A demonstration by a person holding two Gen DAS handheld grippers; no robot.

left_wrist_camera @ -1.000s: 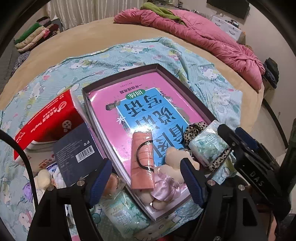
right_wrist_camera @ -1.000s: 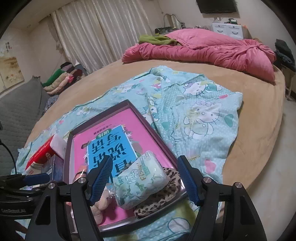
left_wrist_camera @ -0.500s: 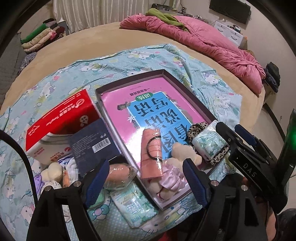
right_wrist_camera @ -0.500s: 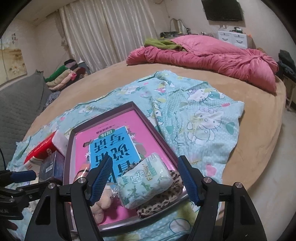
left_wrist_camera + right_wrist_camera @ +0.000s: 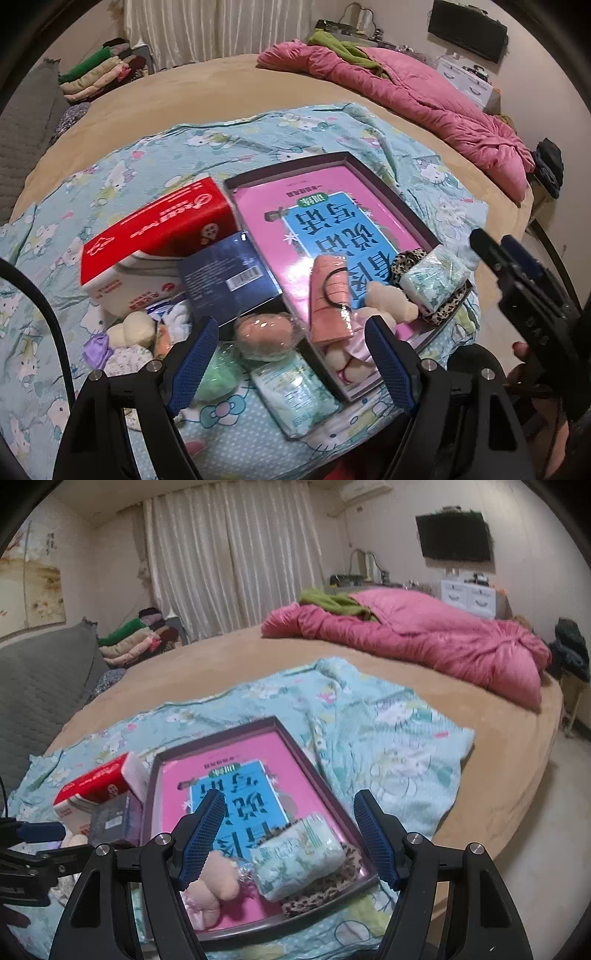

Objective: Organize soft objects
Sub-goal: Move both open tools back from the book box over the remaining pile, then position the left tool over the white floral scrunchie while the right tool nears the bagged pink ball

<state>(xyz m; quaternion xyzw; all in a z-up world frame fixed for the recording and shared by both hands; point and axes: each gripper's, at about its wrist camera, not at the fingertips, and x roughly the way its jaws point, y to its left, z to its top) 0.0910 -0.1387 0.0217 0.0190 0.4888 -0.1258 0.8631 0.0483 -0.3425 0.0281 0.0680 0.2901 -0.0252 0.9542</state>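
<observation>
Left tool (image 5: 291, 363) spread wider, empty, backed off purple-rimmed tray (image 5: 380, 184); right tool (image 5: 286, 836) spread, empty; wrapped pink sponge (image 5: 264, 334) beside tray likely next.

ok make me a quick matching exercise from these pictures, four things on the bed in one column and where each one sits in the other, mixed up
Things:
1. tissue pack
2. dark blue box
3. peach sponge
4. pink quilt

Places:
A. at the far side of the bed
B. on the sheet just outside the tray's near corner, between the left gripper's open fingers
C. inside the tray, on a leopard-print cloth
D. leaning against the red and white box

Pairs: 1-C, 2-D, 3-B, 4-A
</observation>
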